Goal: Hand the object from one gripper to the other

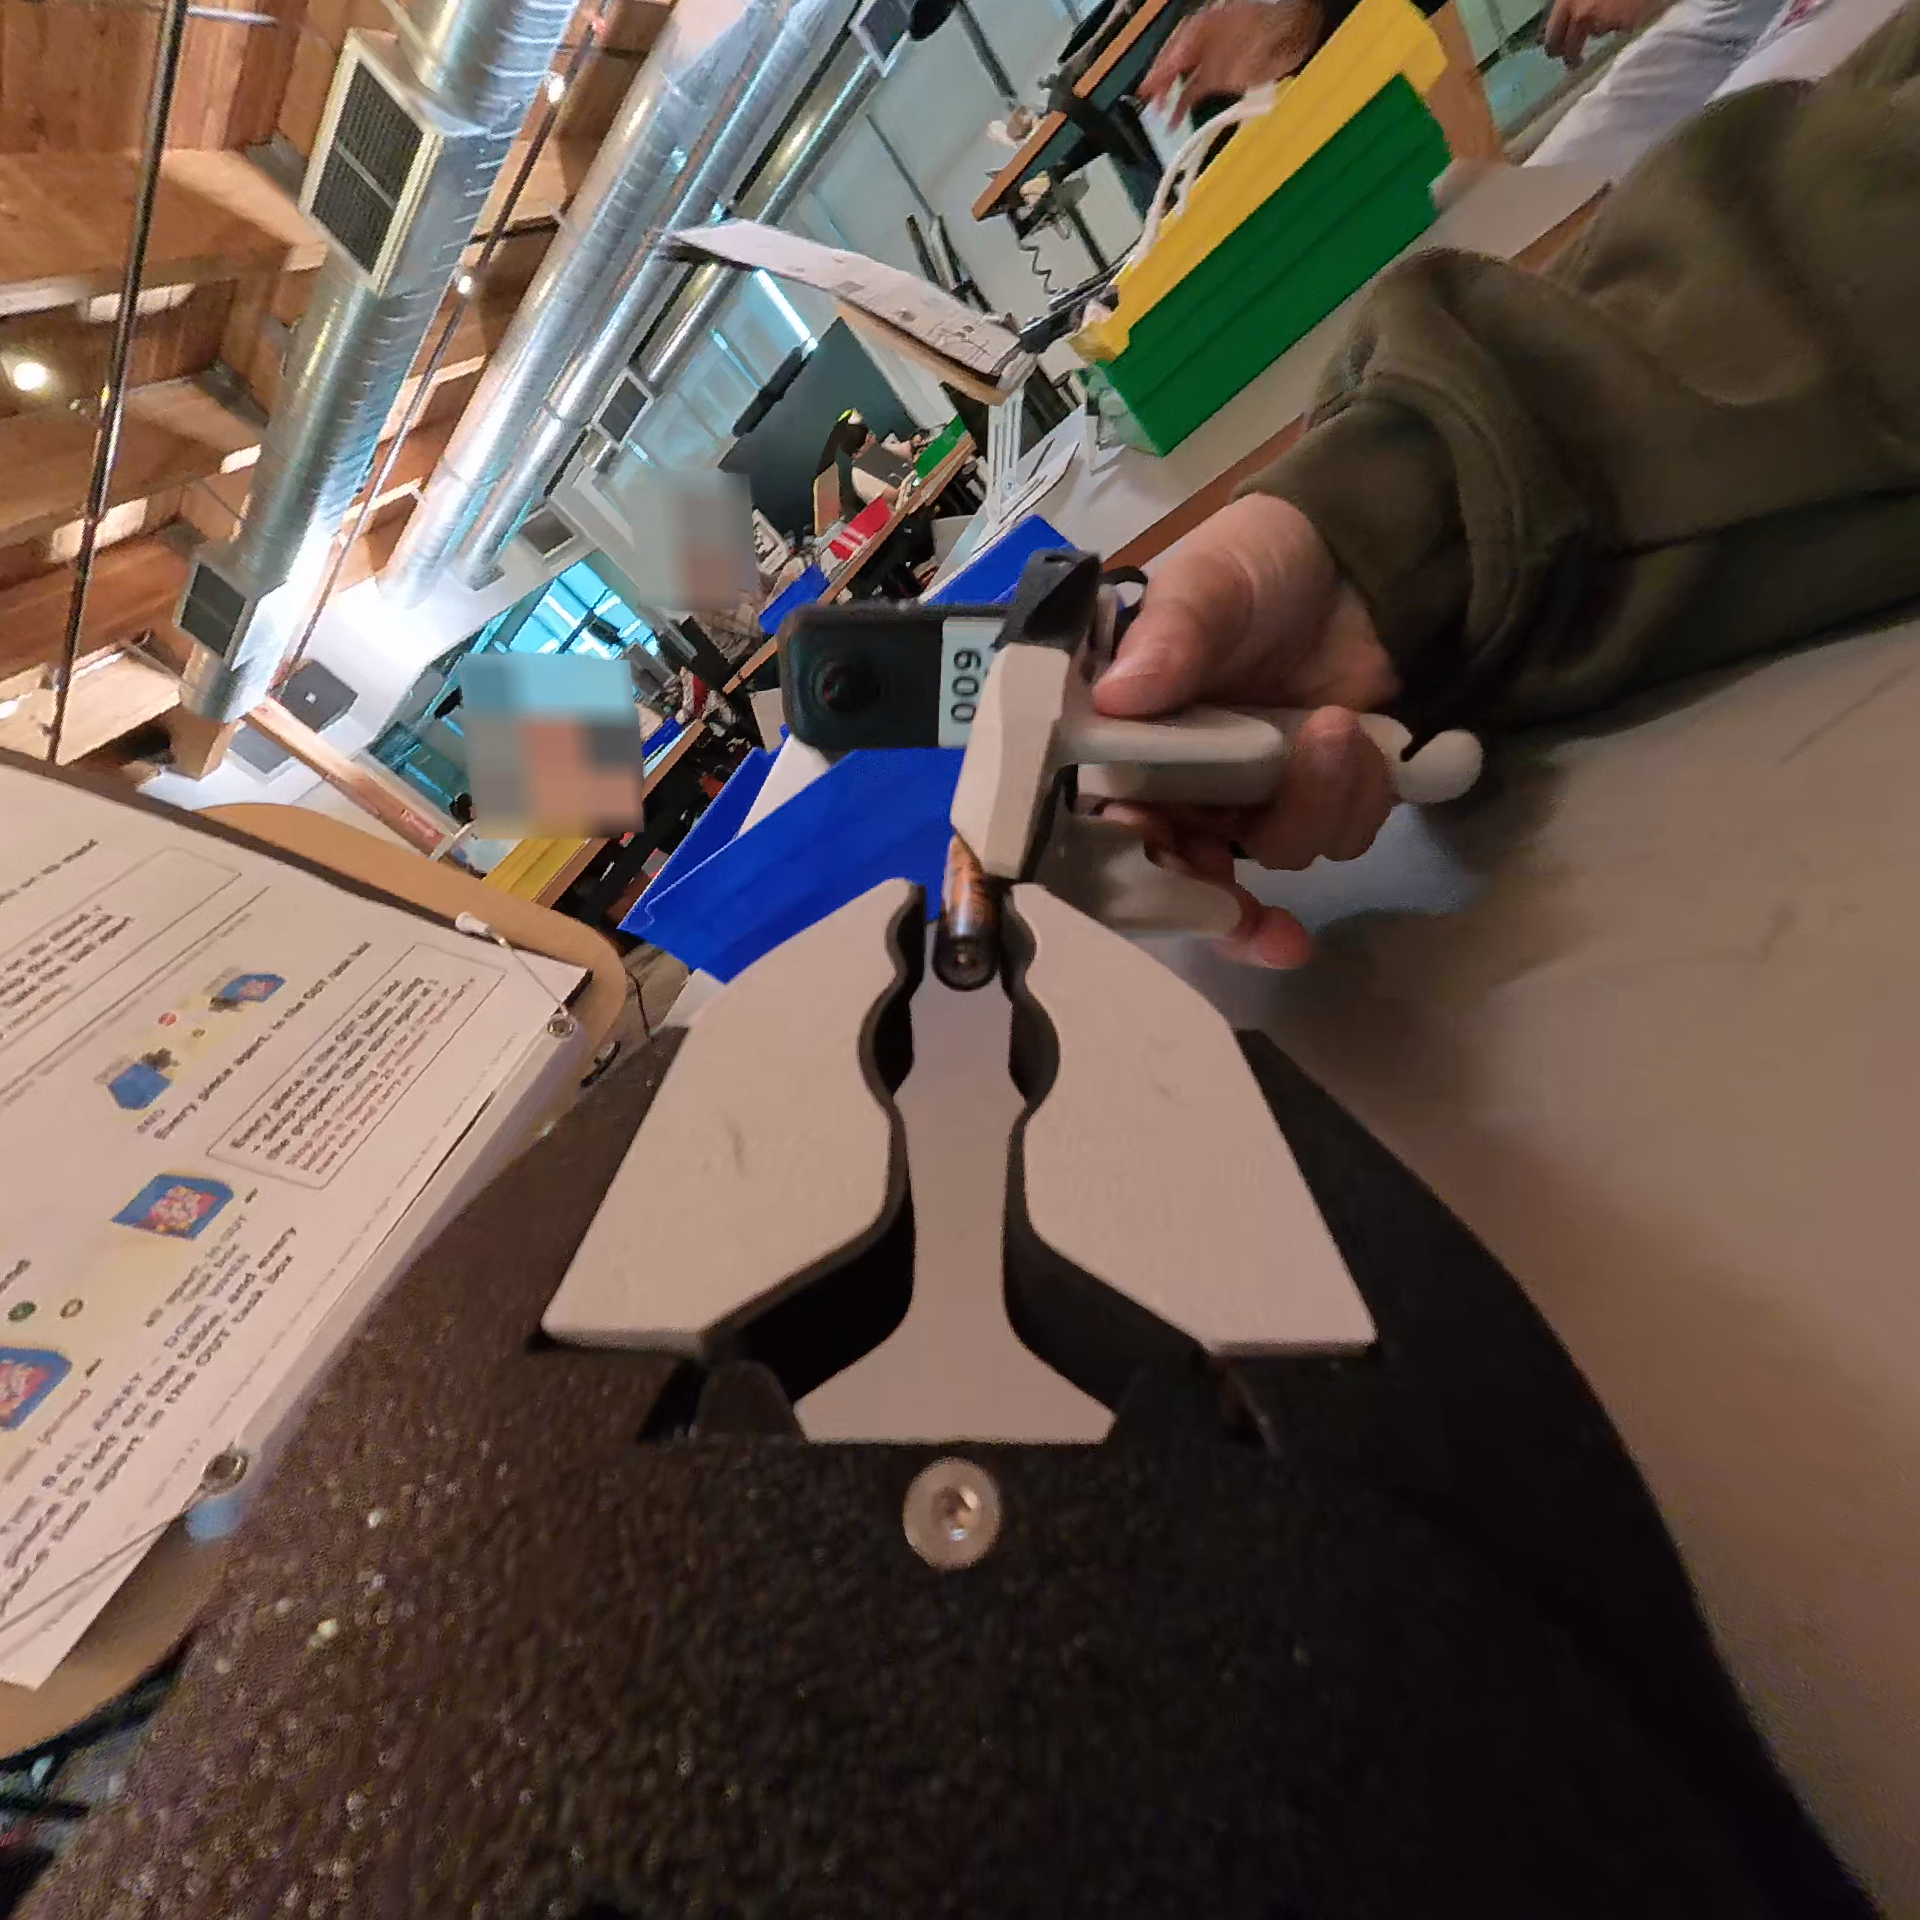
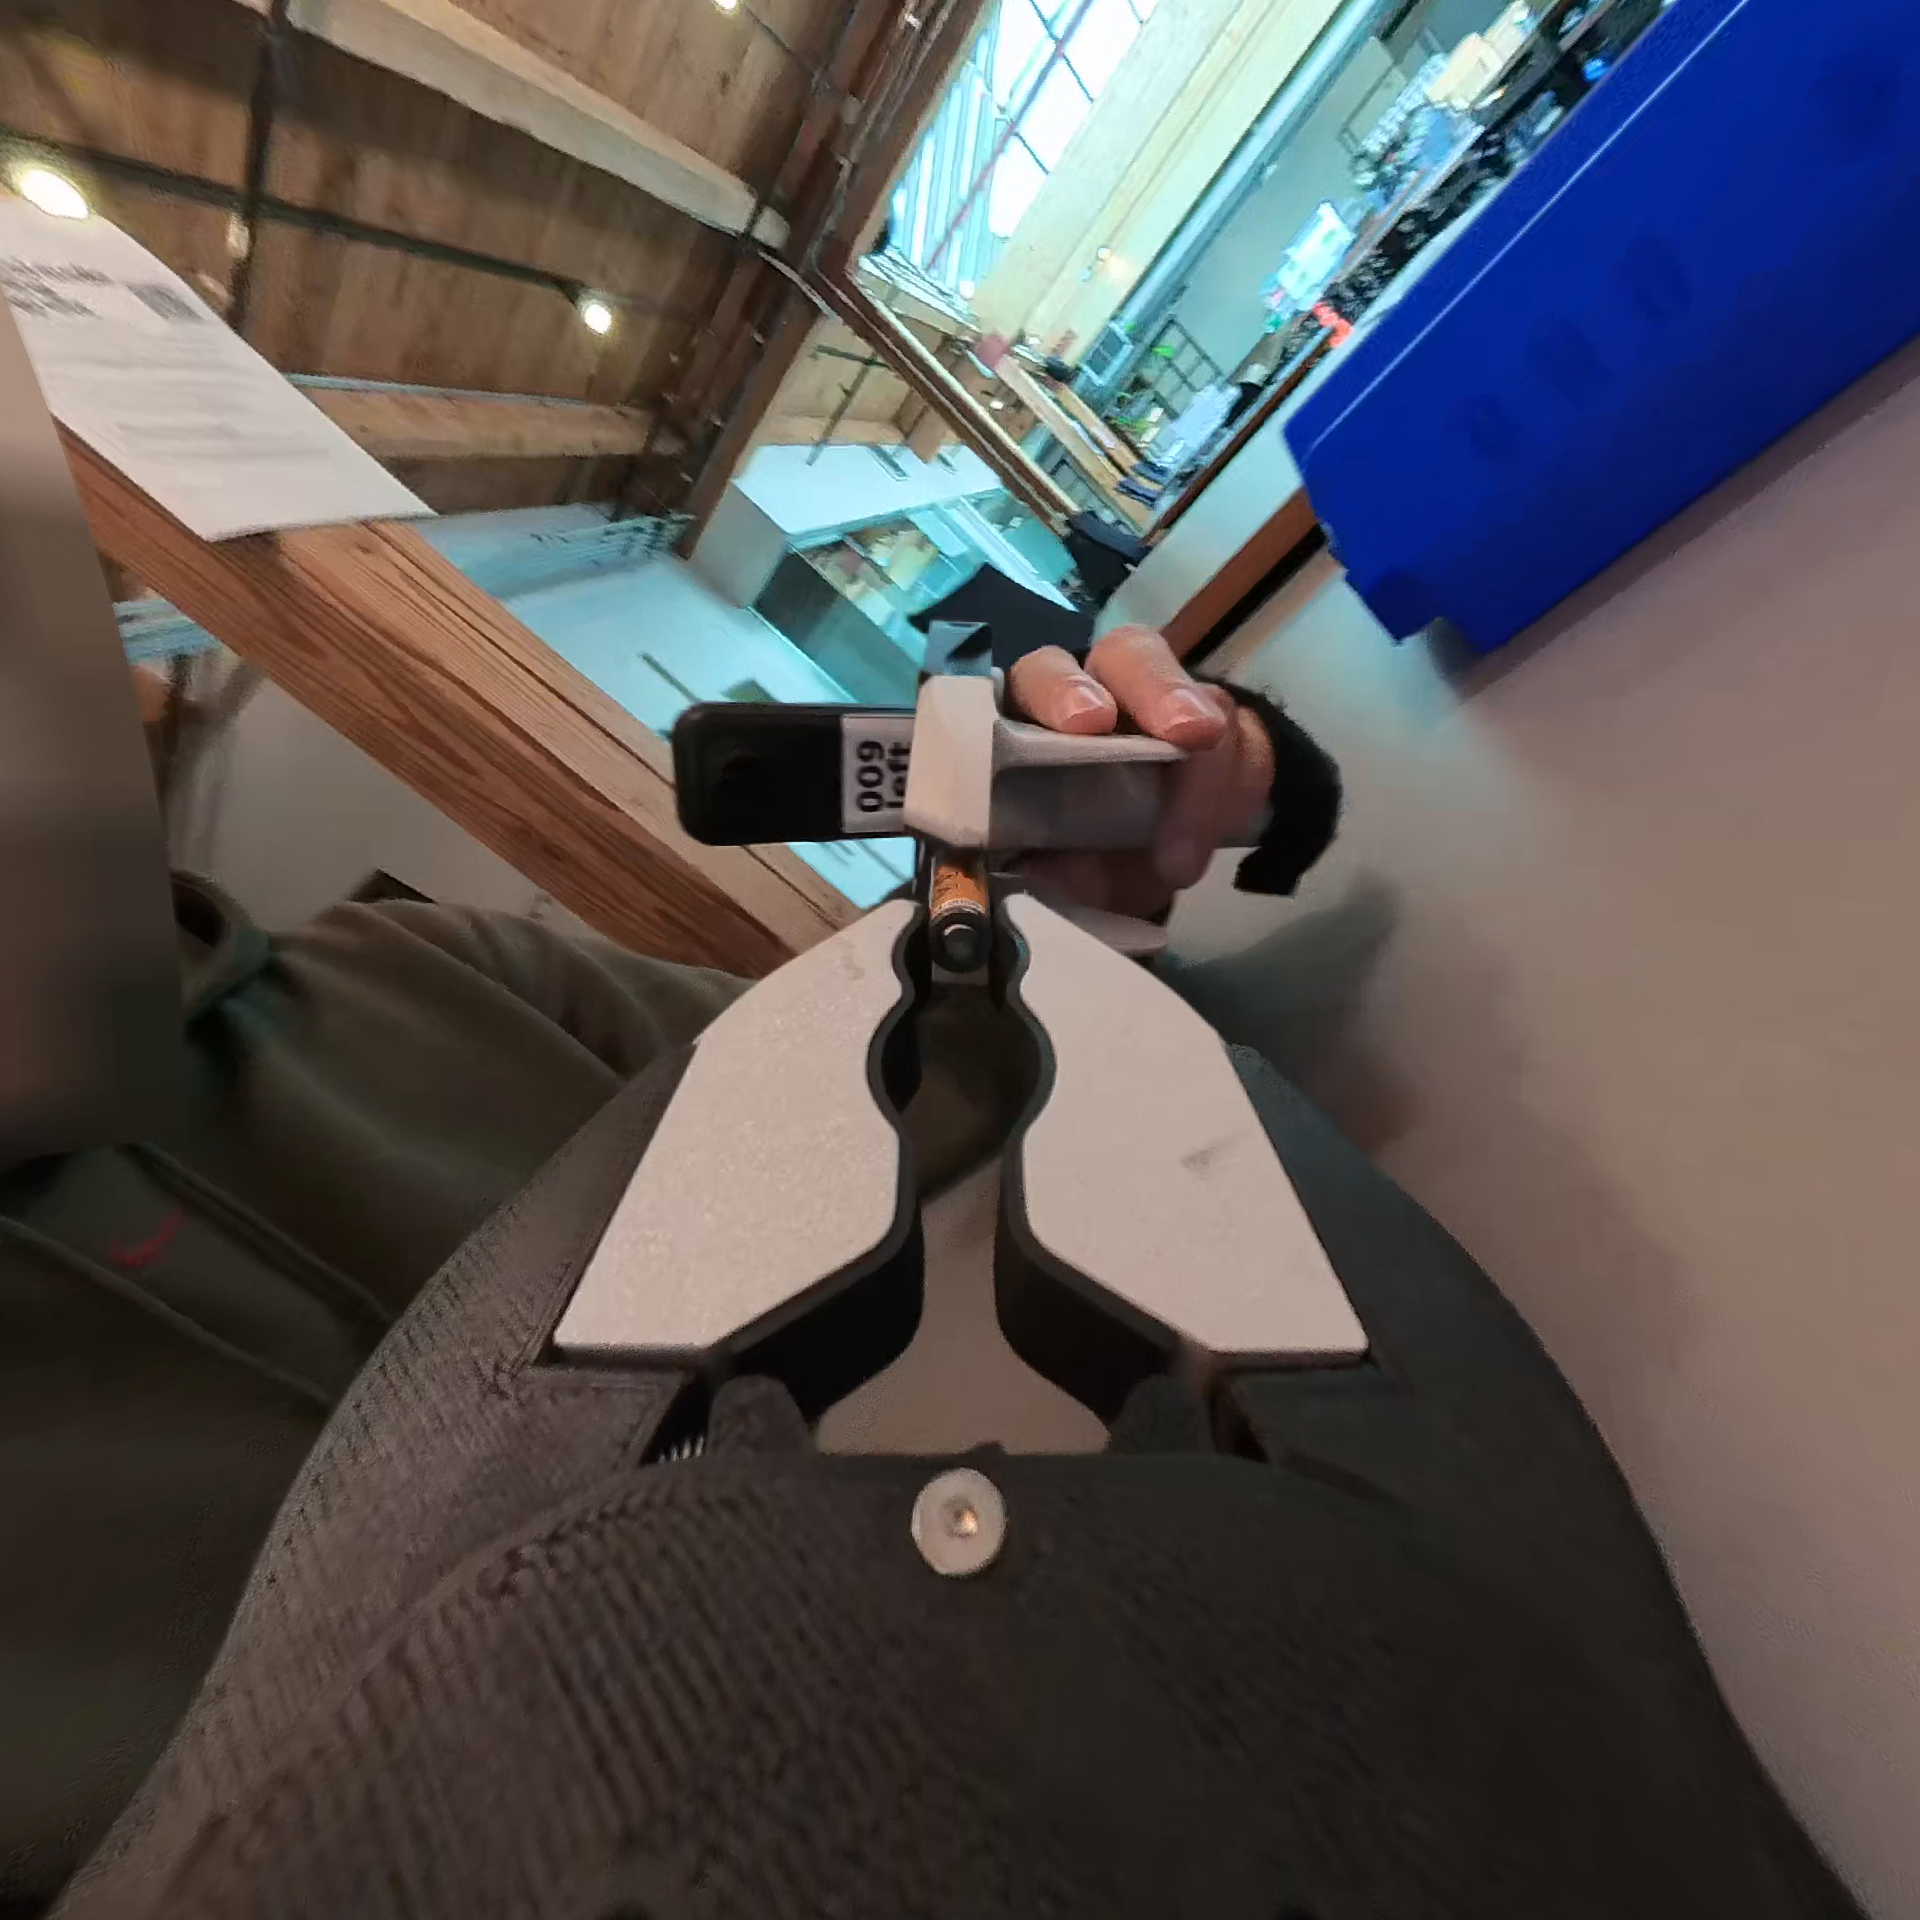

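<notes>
Mid-handover, above the desk [image 2: 1558, 935]. Battery [image 1: 964, 925] sits lengthwise between both grippers, one end in each, so neither blocks the other. Left gripper [image 1: 961, 935] fingers narrowed round the near end, seemingly touching both sides. Right gripper [image 2: 961, 940] fingers likewise drawn in round its end w/ a small gap on one side, so grip there looks less sure. Grippers meet tip-to-tip, approx. in line, prob. to keep the battery axis straight. Which one is giver vs. receiver: can't tell. Blue bin [image 2: 1610, 312] well apart.
</notes>
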Demonstrator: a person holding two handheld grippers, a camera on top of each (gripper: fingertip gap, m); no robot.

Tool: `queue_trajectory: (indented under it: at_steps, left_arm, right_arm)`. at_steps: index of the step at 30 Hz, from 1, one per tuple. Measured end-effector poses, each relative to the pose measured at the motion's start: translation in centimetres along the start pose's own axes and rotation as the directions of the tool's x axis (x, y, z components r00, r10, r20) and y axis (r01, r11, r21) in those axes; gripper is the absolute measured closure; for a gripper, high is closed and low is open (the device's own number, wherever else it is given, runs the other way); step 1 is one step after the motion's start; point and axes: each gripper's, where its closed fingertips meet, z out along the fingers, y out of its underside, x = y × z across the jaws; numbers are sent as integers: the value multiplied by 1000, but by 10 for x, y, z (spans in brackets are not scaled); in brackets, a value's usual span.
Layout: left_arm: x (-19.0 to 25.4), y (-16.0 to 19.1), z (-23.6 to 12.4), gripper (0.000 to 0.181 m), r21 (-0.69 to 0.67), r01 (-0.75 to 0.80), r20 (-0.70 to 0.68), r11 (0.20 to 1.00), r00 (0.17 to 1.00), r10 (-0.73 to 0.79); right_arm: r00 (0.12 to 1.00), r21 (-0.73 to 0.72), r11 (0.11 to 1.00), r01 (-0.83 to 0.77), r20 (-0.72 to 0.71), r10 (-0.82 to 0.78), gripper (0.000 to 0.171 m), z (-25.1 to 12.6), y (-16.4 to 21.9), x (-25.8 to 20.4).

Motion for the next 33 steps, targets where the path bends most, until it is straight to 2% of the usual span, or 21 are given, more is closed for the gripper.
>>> queue_trajectory:
  at_steps: [3,6,7,9,10,11,13,14,15,16,18,20,24,30,33]
  left_arm:
    - [-3,2,-1,167,-10,7,18,1000,1000,-7]
    - [-9,-1,-1,152,11,42,62,999,997,-43]
    - [-13,-1,-2,146,15,64,87,998,994,-65]
    - [-19,0,-4,145,29,104,115,994,988,-107]
    - [-23,1,-5,146,32,123,135,992,983,-126]
    - [-27,2,-6,147,30,140,154,990,978,-143]
    - [-32,6,-8,149,22,174,180,984,968,-175]
    - [-35,9,-9,150,15,198,197,980,960,-198]
    - [-37,12,-9,150,13,225,209,974,952,-223]
    - [-38,13,-10,150,17,258,212,966,943,-255]
    - [-41,16,-11,150,34,340,216,940,916,-339]
    - [-44,21,-12,150,41,427,215,903,879,-425]
    - [-44,37,-12,150,-15,515,229,857,836,-499]
    - [-38,44,-9,150,-55,537,215,842,830,-515]
    - [-39,44,-9,151,-54,515,230,855,840,-492]
  right_arm:
    - [990,-6,995,101,-95,-101,161,-7,-6,7]
    - [956,45,972,231,-197,-218,161,-21,-25,9]
    - [934,82,950,301,-228,-276,161,-27,-36,5]
    - [827,137,854,502,-363,-428,161,-48,-62,-7]
    - [740,127,784,608,-448,-502,161,-61,-73,-13]
    - [605,82,701,709,-581,-544,161,-80,-86,-16]
    - [222,-135,588,797,-841,-494,161,-138,-107,-12]
    - [24,-255,562,787,-897,-441,161,-170,-112,-13]
    - [-127,-351,576,739,-911,-392,161,-199,-112,-12]
    - [-207,-404,617,675,-907,-367,161,-221,-108,-7]
    - [-222,-401,729,554,-916,-335,161,-251,-92,9]
    - [-197,-421,790,446,-907,-373,160,-261,-78,24]
    - [-217,-535,808,247,-843,-492,160,-264,-57,40]
    - [-243,-570,804,170,-814,-527,160,-261,-52,51]
    - [-250,-574,797,187,-813,-526,160,-258,-54,52]
